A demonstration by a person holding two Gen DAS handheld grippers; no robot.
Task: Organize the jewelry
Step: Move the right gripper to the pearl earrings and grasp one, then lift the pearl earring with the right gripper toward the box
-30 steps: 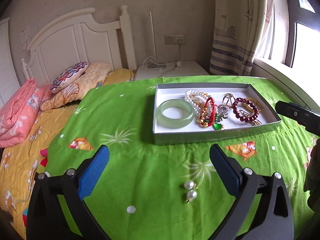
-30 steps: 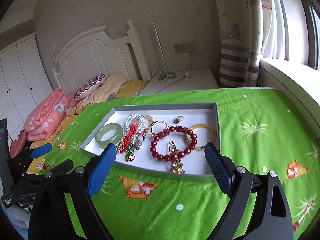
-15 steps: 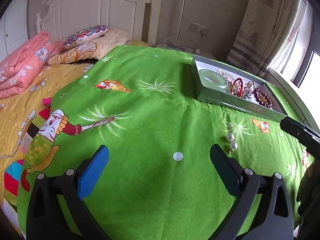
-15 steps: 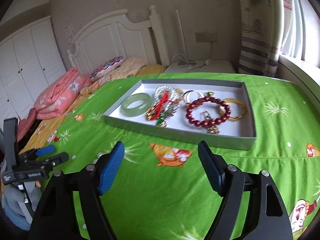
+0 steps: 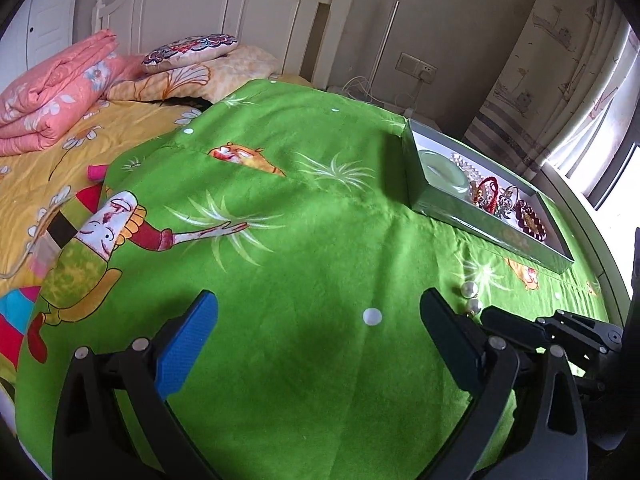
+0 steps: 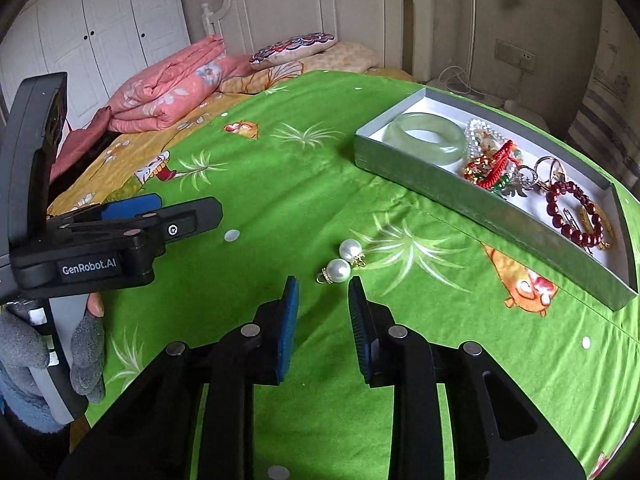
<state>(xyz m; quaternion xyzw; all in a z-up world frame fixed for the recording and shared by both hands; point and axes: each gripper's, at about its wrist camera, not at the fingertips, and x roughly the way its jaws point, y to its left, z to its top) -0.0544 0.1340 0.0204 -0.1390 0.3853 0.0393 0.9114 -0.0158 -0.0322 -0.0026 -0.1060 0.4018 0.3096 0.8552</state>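
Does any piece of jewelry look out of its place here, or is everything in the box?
Yes. Two pearl earrings lie loose on the green bedspread, outside the grey box that holds the other jewelry. The right gripper is just short of them, its jaws closing with nothing between them yet.

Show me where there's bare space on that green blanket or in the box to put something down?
The green blanket is bare between the pearl earrings and the pillows. The box is crowded from the jade bangle to the red bead bracelet.
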